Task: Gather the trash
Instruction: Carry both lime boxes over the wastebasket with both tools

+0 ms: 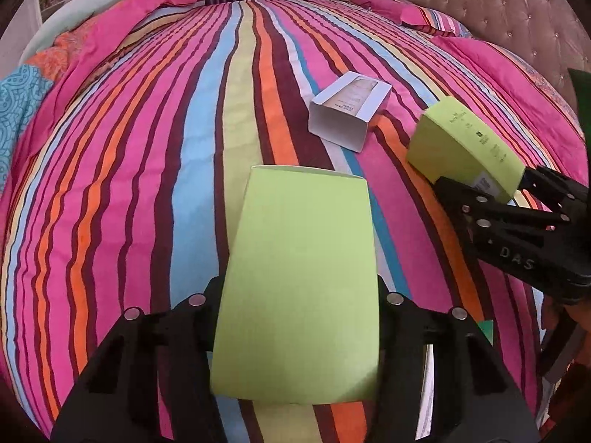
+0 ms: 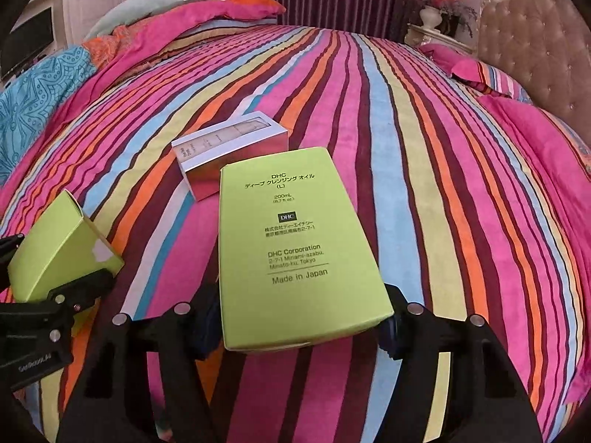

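We have the left gripper clenched on a plain green box and the right gripper clenched on the printed green box, both near. The silver box lies on the bed just beyond, with open striped cover far and left.

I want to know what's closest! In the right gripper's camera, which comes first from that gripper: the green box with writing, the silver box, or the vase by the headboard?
1. Green box with writing: right between the right gripper fingers.
2. Silver box: just behind it, slightly left, on the striped bedspread.
3. Vase: far back, upper right, past the bed.
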The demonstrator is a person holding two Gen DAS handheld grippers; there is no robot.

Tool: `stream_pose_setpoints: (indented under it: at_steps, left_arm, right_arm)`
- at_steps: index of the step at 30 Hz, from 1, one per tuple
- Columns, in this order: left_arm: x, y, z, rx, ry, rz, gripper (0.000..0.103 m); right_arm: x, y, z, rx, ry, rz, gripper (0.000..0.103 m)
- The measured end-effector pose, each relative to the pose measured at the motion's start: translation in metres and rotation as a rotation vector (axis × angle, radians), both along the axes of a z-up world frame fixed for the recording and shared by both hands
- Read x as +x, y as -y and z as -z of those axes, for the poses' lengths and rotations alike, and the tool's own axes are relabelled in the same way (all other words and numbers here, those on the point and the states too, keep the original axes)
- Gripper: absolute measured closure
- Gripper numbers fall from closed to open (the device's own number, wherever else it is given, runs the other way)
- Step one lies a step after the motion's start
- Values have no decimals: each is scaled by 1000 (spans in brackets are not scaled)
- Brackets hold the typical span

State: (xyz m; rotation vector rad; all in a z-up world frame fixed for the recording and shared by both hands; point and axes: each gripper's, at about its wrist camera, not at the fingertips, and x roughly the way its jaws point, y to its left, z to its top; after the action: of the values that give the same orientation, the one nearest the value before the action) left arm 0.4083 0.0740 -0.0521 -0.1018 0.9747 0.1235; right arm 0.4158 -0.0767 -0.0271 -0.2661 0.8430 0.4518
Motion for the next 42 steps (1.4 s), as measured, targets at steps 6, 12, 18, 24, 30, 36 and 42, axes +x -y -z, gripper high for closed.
stream_pose_setpoints:
  at_steps: [6, 12, 18, 24, 30, 36, 42]
  left_arm:
    - [-20, 4, -8, 3, 8, 0, 53]
    - [-47, 8, -19, 8, 29, 5, 53]
    - [-79, 6, -23, 17, 28, 0, 53]
    - [-119, 1, -27, 7, 35, -26, 53]
    - [-159, 3, -32, -5, 48, -35, 53]
    - [-206, 10, -35, -5, 59, -31, 53]
    - [-255, 16, -32, -18, 53, -36, 53]
  right_arm:
    - [-23, 15, -9, 13, -4, 23, 41]
    - [-53, 26, -20, 24, -7, 51, 41]
    - [-78, 39, -24, 33, -13, 82, 41]
    - [-103, 56, -26, 39, -17, 128, 41]
    - [-134, 72, -30, 80, -39, 165, 41]
    - [-175, 89, -34, 92, -31, 199, 41]
    - [-220, 104, -36, 124, -43, 226, 41]
